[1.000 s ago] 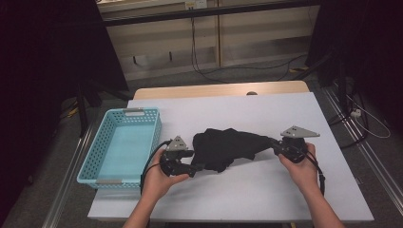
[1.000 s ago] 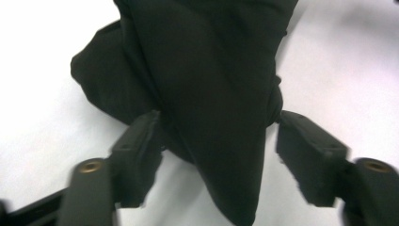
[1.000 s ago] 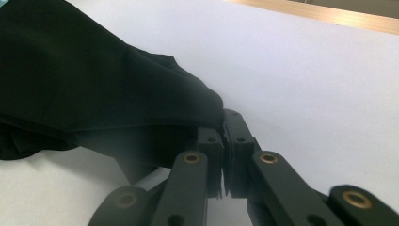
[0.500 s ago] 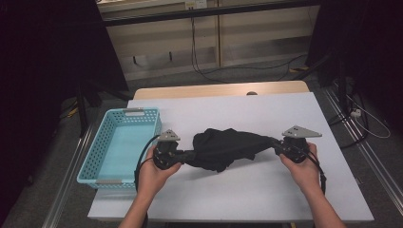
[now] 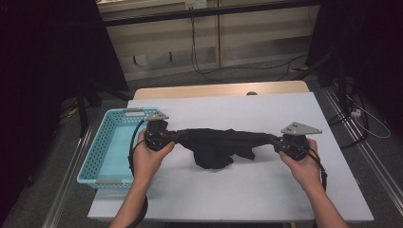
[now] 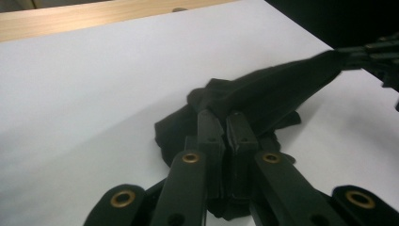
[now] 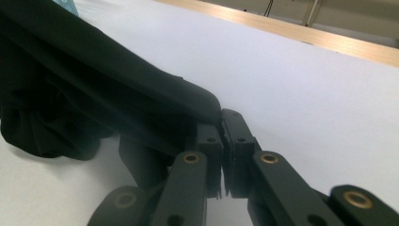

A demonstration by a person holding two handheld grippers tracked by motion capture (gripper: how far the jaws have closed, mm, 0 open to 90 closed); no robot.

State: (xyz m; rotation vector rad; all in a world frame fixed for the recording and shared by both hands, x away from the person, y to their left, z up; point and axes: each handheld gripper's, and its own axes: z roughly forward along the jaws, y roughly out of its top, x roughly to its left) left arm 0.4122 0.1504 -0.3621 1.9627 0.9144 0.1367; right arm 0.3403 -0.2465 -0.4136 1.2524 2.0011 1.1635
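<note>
Nearest me, my left gripper (image 5: 175,136) has just been closing, and its jaws now pinch one end of the black cloth (image 5: 216,145); in the left gripper view the two pads (image 6: 210,132) stand almost together with dark fabric bunched between them. My right gripper (image 5: 272,141) is clamped tight on the other end, the fabric's edge nipped between its pads (image 7: 209,136). The black cloth hangs stretched between the two grippers across the middle of the white table (image 5: 266,190), its upper edge taut, its loose middle sagging in folds to the tabletop. To my left, the blue basket (image 5: 105,178) sits at the table's left edge, just beside my left hand (image 5: 149,154). Farther off runs the wooden strip (image 5: 218,90) along the table's far side.
</note>
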